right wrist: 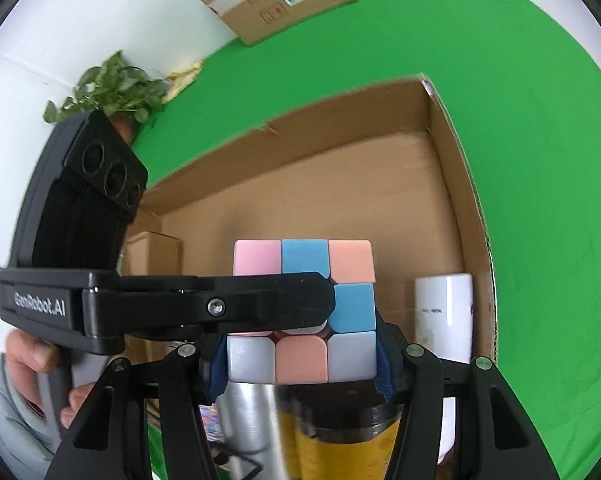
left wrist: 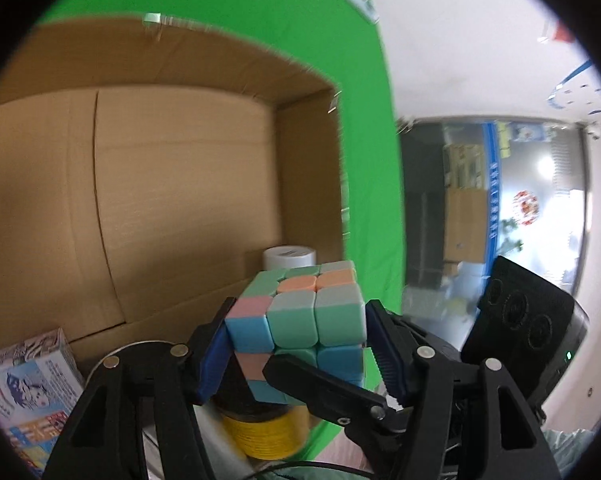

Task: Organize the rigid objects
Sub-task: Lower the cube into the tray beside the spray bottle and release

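Note:
A pastel puzzle cube [left wrist: 300, 312] is held above an open cardboard box [left wrist: 160, 160]. My left gripper [left wrist: 296, 344] has its blue pads on the cube's left and right sides. My right gripper [right wrist: 300, 364] grips the same cube [right wrist: 304, 312] from the other side, its blue pads pressed on the lower row. A finger [right wrist: 220, 304] of the left gripper crosses the cube in the right wrist view. A finger [left wrist: 328, 388] of the right gripper crosses under the cube in the left wrist view.
Inside the box stand a white cylinder [right wrist: 444, 316], a yellow-and-black can [left wrist: 264, 432], a metal can [right wrist: 252, 412], a printed carton [left wrist: 28, 392] and a small brown box [right wrist: 152, 264]. Green cloth [right wrist: 540, 200] surrounds the box. A plant [right wrist: 112, 88] sits far left.

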